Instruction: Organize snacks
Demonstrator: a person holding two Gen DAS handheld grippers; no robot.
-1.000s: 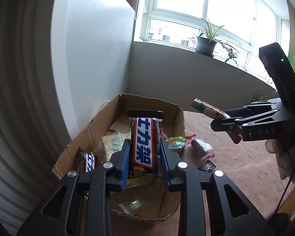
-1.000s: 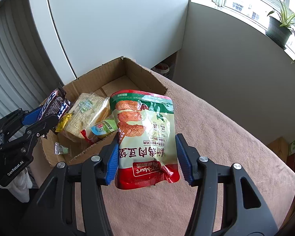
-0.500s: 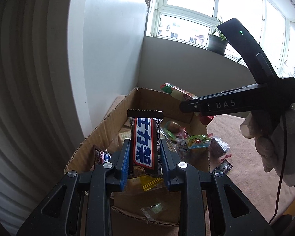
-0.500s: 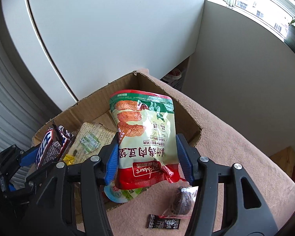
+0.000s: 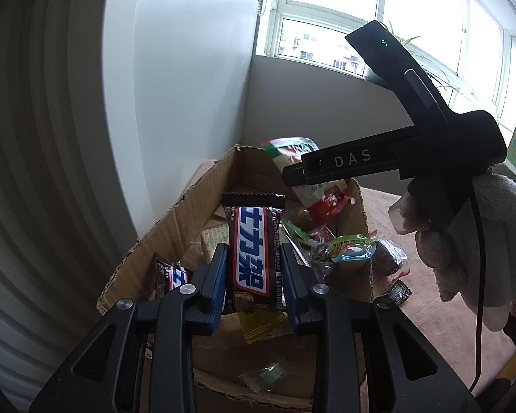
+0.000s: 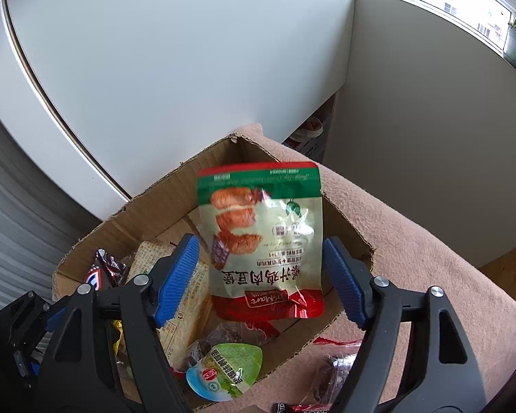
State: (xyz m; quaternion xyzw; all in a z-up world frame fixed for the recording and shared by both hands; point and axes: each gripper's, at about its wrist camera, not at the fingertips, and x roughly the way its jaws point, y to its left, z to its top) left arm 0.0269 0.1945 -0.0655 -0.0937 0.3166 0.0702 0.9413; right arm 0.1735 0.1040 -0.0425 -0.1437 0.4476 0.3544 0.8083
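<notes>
Right tongs (image 6: 261,278) are opening above the cardboard box (image 6: 148,206), the snack pouch (image 6: 263,241) dropping free between them. Left tongs (image 5: 253,275), also opening, are still pinching a chocolate bar (image 5: 253,251); best released low, inside the walls.

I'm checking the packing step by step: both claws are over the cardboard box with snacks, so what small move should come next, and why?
Probably draw the right claw back. Its jaws are opening, and the red and green pouch sits loose between them above the cardboard box. The left claw, opening around the chocolate bar, can release next.
</notes>
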